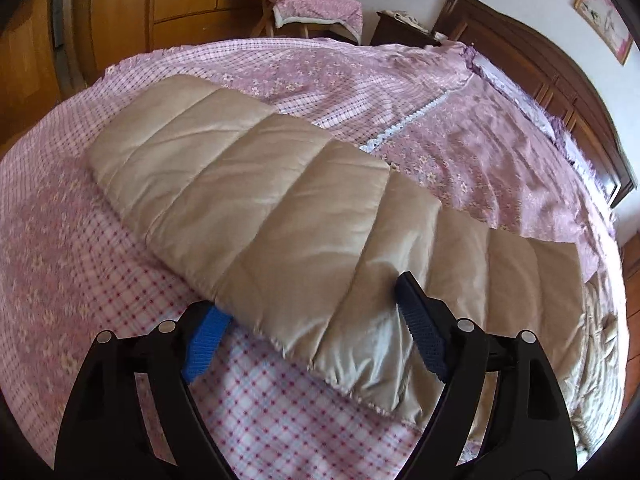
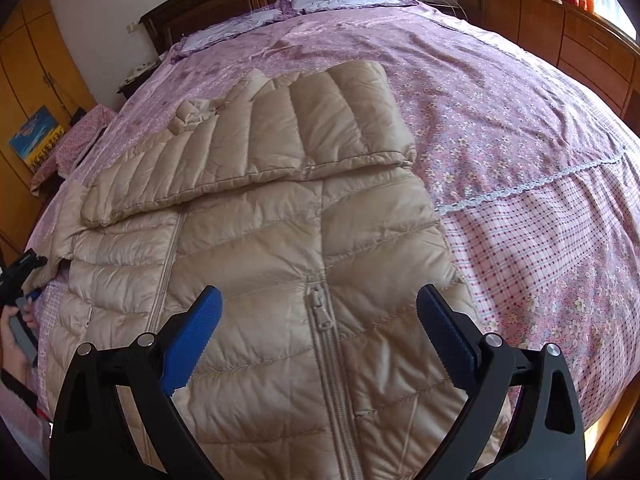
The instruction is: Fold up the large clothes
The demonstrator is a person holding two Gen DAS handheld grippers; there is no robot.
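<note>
A: Item, left wrist view: left tool, spread wide, straddling the edge of a tan sleeve stretched out flat on the bed. Pinching anything?

B: Nothing; pads clear of the cloth, probably lining up a grab to fold it inward.

A: Right wrist view?

B: Right tool, also spread, empty, over the jacket by its zip; other sleeve already folded across the chest.
</note>
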